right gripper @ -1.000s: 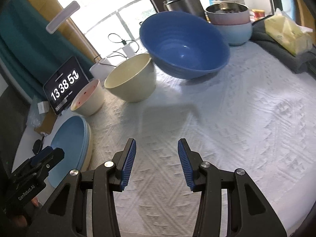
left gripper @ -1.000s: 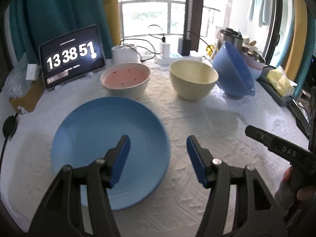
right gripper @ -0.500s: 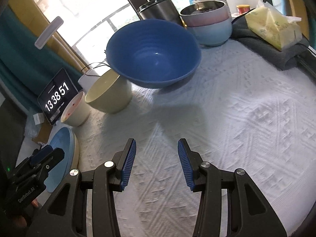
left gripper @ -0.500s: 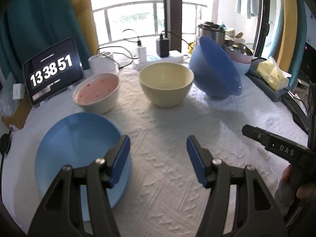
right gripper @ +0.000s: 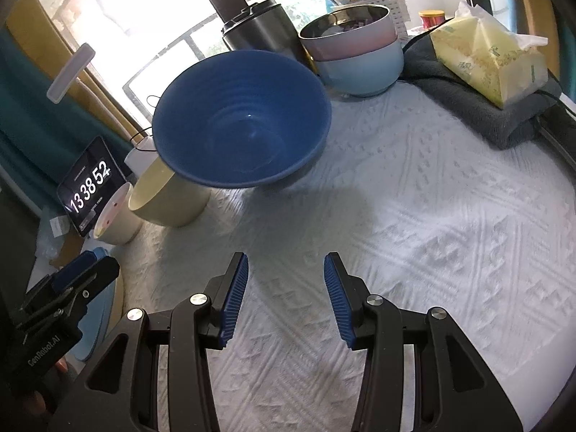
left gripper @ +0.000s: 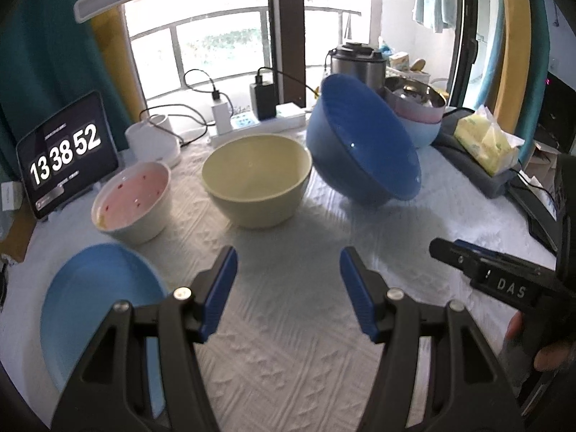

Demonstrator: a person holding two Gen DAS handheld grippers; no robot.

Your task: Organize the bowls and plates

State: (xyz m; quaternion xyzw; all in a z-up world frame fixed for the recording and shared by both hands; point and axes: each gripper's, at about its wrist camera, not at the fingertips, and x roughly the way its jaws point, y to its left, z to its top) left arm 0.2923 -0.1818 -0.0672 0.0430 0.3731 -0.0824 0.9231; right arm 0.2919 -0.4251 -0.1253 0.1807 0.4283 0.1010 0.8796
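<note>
A light blue plate [left gripper: 97, 298] lies at the table's near left, beside my left gripper [left gripper: 288, 288], which hangs open and empty over bare cloth. Behind it stand a pink-lined white bowl [left gripper: 133, 201] and a cream bowl [left gripper: 257, 178]. A dark blue bowl [left gripper: 363, 144] [right gripper: 241, 133] rests tilted against the cream bowl [right gripper: 169, 198]. My right gripper [right gripper: 286, 295] is open with nothing between its blue pads, in front of the dark blue bowl. At the back right, a steel bowl sits in a pink one on a pale blue one [right gripper: 360, 57].
A tablet clock [left gripper: 64, 154] leans at the back left. Chargers and cables [left gripper: 252, 108] and a metal pot [left gripper: 358, 61] line the window side. A yellow tissue pack [right gripper: 489, 54] lies on a grey folded cloth at the right edge. A white patterned cloth [right gripper: 432, 198] covers the table.
Both grippers have shifted to the right across the table. The blue plate slid from under the left gripper to its left, and the dark blue bowl moved toward the middle of the right wrist view.
</note>
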